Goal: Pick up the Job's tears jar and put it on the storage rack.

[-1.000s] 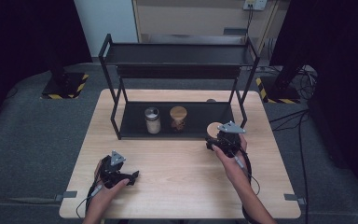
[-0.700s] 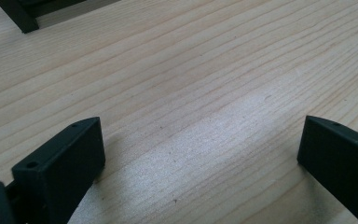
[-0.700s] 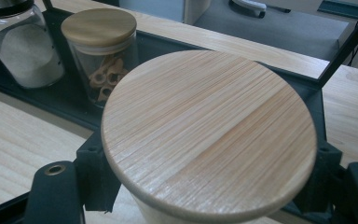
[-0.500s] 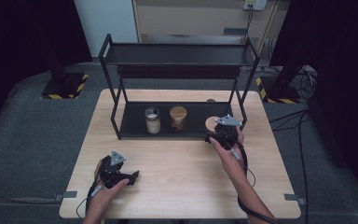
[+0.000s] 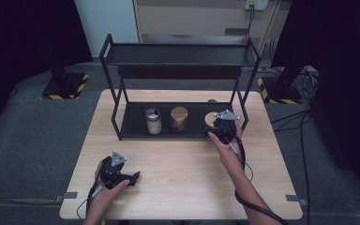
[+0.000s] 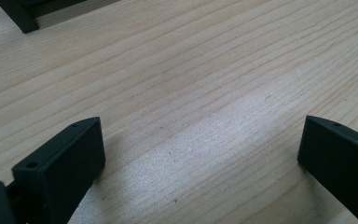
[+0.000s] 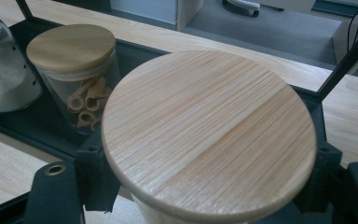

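Observation:
A glass jar with a round wooden lid sits between the jaws of my right gripper, whose pads press on both of its sides. From above, this jar is at the right end of the black rack's lower shelf, with the right gripper just in front of it. I cannot tell whether the jar rests on the shelf. My left gripper lies low over the table's front left, jaws wide apart. In its own view the left gripper has only bare wood between them.
On the lower shelf stand a silver-lidded shaker of white grains and a wooden-lidded jar of pasta-like pieces, just left of the held jar. The rack's right front post rises close by. The rack's top shelf overhangs them.
My right gripper has carried the jar away from the person, toward the rack's lower shelf. The left gripper has stayed put.

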`<state>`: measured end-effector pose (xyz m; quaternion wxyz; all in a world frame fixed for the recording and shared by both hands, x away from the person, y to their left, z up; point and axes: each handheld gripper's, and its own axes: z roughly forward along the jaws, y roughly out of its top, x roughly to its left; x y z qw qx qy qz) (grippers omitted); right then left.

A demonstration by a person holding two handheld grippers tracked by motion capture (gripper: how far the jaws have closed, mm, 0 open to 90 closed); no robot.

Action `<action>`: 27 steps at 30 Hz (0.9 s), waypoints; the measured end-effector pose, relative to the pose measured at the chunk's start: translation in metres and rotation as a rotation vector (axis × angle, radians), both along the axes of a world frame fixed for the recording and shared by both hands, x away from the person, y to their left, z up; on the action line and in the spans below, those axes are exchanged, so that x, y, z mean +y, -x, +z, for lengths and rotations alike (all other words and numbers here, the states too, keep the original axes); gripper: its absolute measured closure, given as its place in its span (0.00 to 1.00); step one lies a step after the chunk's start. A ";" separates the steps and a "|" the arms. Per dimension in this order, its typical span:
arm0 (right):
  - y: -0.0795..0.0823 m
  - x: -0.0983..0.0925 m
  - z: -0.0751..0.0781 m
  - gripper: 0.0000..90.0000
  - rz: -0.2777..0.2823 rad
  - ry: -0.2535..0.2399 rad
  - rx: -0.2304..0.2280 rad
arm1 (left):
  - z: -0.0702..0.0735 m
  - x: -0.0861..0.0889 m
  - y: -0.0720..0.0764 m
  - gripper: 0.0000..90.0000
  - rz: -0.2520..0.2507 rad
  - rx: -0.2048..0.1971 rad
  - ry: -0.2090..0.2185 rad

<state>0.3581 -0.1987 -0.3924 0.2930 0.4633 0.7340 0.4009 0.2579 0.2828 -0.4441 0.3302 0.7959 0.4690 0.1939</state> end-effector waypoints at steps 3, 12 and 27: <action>-0.005 0.003 0.000 0.29 -0.004 0.002 0.002 | 0.000 0.000 0.000 0.00 0.000 0.000 0.000; -0.021 0.010 -0.004 0.29 -0.023 0.001 0.009 | 0.000 0.000 0.000 0.00 0.000 0.000 0.000; -0.044 0.025 -0.011 0.29 -0.041 0.003 0.022 | 0.000 0.000 0.000 0.00 0.000 0.000 0.000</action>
